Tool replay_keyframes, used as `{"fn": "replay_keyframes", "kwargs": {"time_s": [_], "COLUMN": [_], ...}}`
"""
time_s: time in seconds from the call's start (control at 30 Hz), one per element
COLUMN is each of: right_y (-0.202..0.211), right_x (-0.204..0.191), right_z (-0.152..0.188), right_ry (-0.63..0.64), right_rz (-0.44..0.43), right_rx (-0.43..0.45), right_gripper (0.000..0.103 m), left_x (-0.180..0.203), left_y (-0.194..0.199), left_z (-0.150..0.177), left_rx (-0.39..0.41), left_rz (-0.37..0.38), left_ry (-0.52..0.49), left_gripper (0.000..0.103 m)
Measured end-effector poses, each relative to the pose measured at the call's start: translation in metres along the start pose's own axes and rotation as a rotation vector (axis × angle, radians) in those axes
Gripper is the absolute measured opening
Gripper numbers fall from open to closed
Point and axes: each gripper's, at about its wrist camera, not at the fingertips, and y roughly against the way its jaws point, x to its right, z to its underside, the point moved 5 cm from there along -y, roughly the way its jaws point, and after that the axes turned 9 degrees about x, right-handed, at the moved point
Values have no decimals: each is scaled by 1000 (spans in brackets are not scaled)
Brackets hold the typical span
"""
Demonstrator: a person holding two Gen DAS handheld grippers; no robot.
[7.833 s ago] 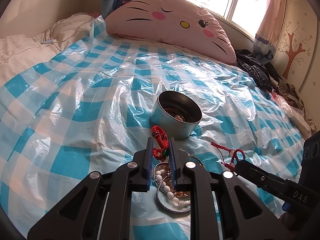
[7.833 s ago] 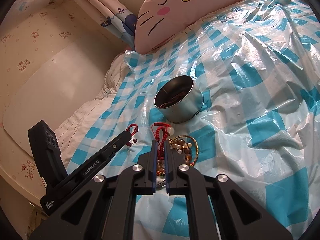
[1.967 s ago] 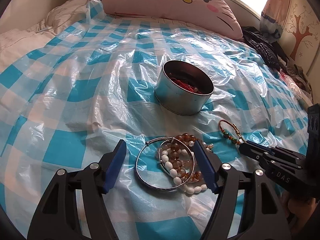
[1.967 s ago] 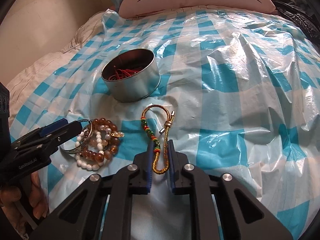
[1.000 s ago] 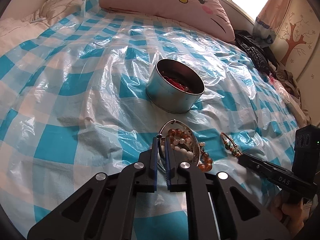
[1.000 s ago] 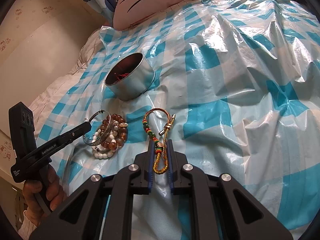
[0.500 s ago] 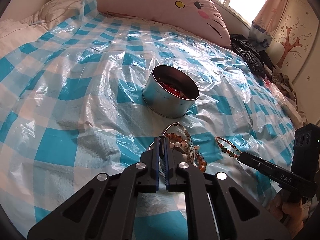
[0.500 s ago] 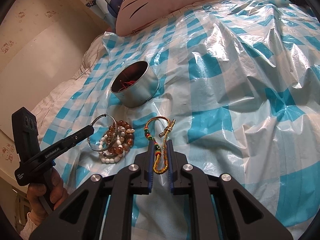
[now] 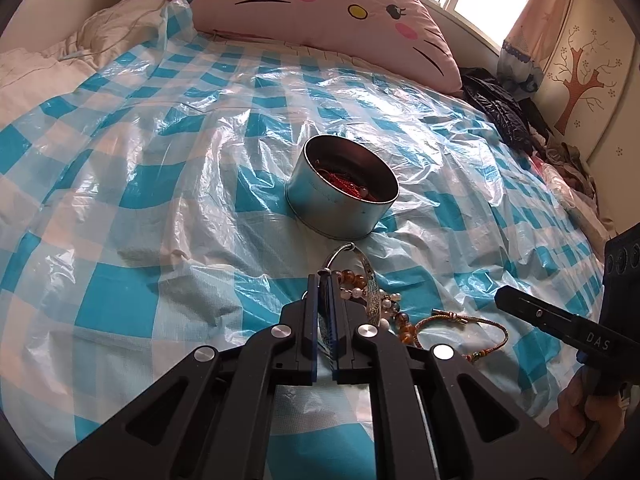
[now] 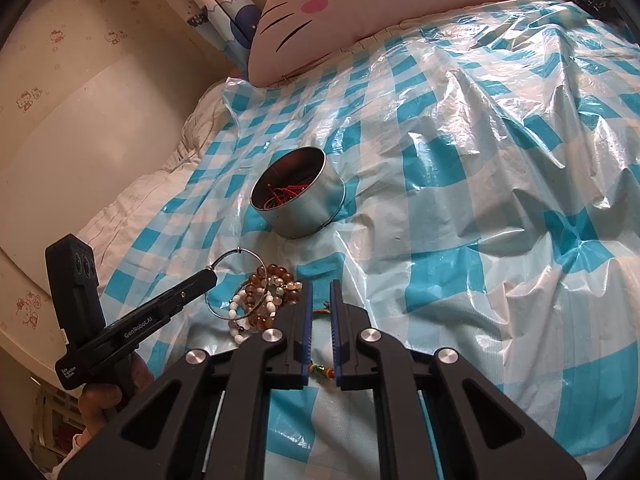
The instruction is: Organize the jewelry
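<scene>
Pinching the silver bangle (image 9: 370, 276) in my left tool (image 9: 325, 280), tilted up off the bed (image 9: 160, 208); my right tool (image 10: 320, 292) is closing around the braided cord bracelet (image 10: 322, 370).

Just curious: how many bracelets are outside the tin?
4: silver bangle in left gripper; amber beads and white beads piled beside it; woven cord in closing right gripper. More may be hidden.

Part of the silver bangle (image 9: 370, 280) lies hidden between the fingers of the left gripper (image 9: 325, 280). The woven cord bracelet (image 10: 320, 370) is mostly hidden by the right gripper (image 10: 320, 286), so any grip on it cannot be told. Items inside the tin (image 9: 340, 212) are indistinct. The cat-face pillow (image 10: 360, 12) is cut off by the top edge.
</scene>
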Motion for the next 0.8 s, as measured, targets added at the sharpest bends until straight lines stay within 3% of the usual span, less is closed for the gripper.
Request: {"fn": "replay_keyframes", "kwargs": {"time_s": [0.03,0.1,0.13,0.2,0.27,0.4,0.43,0.47,0.5,0.53,0.57,0.67,0.8], "right_y": [-2,-6,-8,-10,-15,-28,-30,-31,-31,-29,-26,-15,1], "right_x": [0,0,0,-3,-8,-15,-16,-18,-19,-19,-19,-11,-4], "right_z": [2,8,11,15,20,29,31,33,34,34,33,28,19], "right_ry": [13,48,80,146,200,330,348,365,371,367,360,287,162], "right_rz": [7,39,66,93,99,140,142,146,144,148,147,117,55], "right_rx": [-16,-52,-59,-72,-106,-158,-168,-177,-180,-175,-164,-137,-82], "right_gripper": [10,35,52,55,70,70,66,50,46,35,13,5,4], "left_x": [-1,-3,-3,-4,-5,-4,-3,-2,-1,0,1,4,7], "left_y": [-3,-10,-12,-12,-15,-16,-15,-13,-11,-9,-7,-1,9], "left_z": [1,5,5,6,8,9,9,8,7,6,5,2,-3], "left_rx": [-16,-50,-55,-57,-72,-81,-74,-63,-53,-44,-37,-14,30], "left_rz": [1,-11,-16,-17,-21,-21,-18,-16,-15,-10,-5,29,75], "left_ry": [6,11,13,14,17,12,9,4,-1,-6,-9,-3,7], "left_gripper": [4,5,5,5,7,9,9,9,8,7,7,5,5]}}
